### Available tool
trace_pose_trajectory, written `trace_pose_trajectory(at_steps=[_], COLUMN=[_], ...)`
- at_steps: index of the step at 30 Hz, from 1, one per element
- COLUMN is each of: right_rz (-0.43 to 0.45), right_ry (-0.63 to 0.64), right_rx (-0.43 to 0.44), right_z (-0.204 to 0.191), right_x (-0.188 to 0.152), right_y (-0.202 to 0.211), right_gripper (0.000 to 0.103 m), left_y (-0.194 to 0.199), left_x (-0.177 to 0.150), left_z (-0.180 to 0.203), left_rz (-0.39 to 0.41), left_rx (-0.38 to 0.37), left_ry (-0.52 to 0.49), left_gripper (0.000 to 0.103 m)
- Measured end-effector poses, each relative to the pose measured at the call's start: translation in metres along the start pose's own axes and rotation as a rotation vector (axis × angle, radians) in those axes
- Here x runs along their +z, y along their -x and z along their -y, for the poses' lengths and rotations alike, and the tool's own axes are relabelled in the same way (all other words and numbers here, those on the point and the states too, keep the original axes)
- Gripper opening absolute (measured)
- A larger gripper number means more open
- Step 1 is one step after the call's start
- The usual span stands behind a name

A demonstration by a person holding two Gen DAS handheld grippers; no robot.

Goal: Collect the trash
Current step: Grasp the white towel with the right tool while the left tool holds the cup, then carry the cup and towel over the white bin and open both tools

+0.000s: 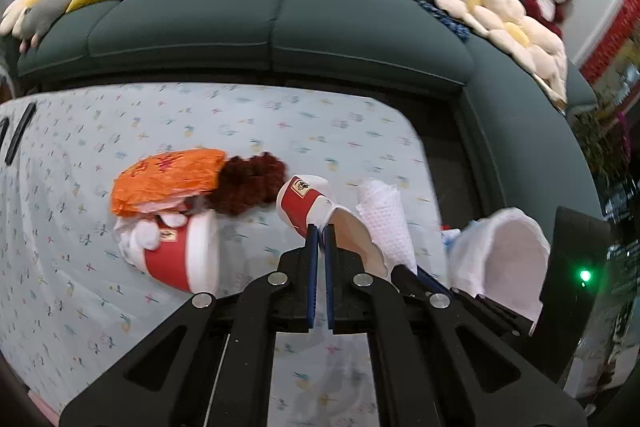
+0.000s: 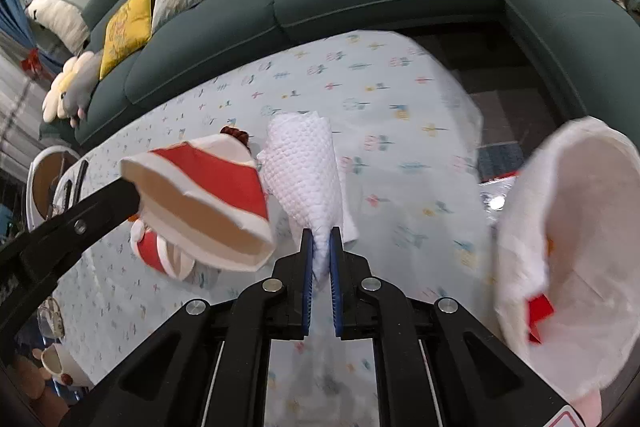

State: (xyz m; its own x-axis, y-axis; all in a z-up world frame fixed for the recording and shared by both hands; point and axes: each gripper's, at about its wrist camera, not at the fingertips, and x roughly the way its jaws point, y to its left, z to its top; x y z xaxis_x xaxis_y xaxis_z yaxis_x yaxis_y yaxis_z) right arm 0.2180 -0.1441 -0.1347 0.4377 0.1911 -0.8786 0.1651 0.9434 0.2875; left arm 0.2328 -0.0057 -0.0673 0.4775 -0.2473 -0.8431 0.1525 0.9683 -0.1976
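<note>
- Left tool (image 1: 320,229): jaws nearly closed, pinching the rim of a squashed red-and-white paper cup (image 1: 308,205); cup hangs clear of the surface (image 1: 280,123), which wears a pale floral cloth.
- Right tool (image 2: 321,233): clamped on a white dimpled paper towel (image 2: 304,163), gripped at its narrow tail; the rest fans forward.
- White-lined bin or bag opening (image 2: 568,243) sits just right of the right tool; probably the drop target, its edge is blurred.
- Carry both loads level; towel grip is thin, so avoid jerks.
- Bring each tool over the opening before letting go.
- Left on the surface: orange crinkled plastic wrapper (image 1: 168,179), second red-and-white paper cup on its side (image 1: 184,255), dark red fuzzy clump (image 1: 252,183).
</note>
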Motion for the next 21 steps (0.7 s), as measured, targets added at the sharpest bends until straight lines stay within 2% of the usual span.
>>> trace_pose_trajectory(at_steps=[11,21], right_rz=[0.125,0.196], right_ry=[-0.091,-0.157], right_rx=[-0.025,-0.094], right_z=[0.065,0.129], right_x=[-0.027,-0.048], right_y=[0.082,0.130], right_gripper=[0.008,0.008], left_y=[0.033,0.047], left_x=[-0.029,-0.051], left_z=[0.089,0.159], left_rz=[0.034,0.051], left_rx=[-0.064,-0.110], left_ry=[-0.150,-0.273], left_gripper=[0.003,0.003])
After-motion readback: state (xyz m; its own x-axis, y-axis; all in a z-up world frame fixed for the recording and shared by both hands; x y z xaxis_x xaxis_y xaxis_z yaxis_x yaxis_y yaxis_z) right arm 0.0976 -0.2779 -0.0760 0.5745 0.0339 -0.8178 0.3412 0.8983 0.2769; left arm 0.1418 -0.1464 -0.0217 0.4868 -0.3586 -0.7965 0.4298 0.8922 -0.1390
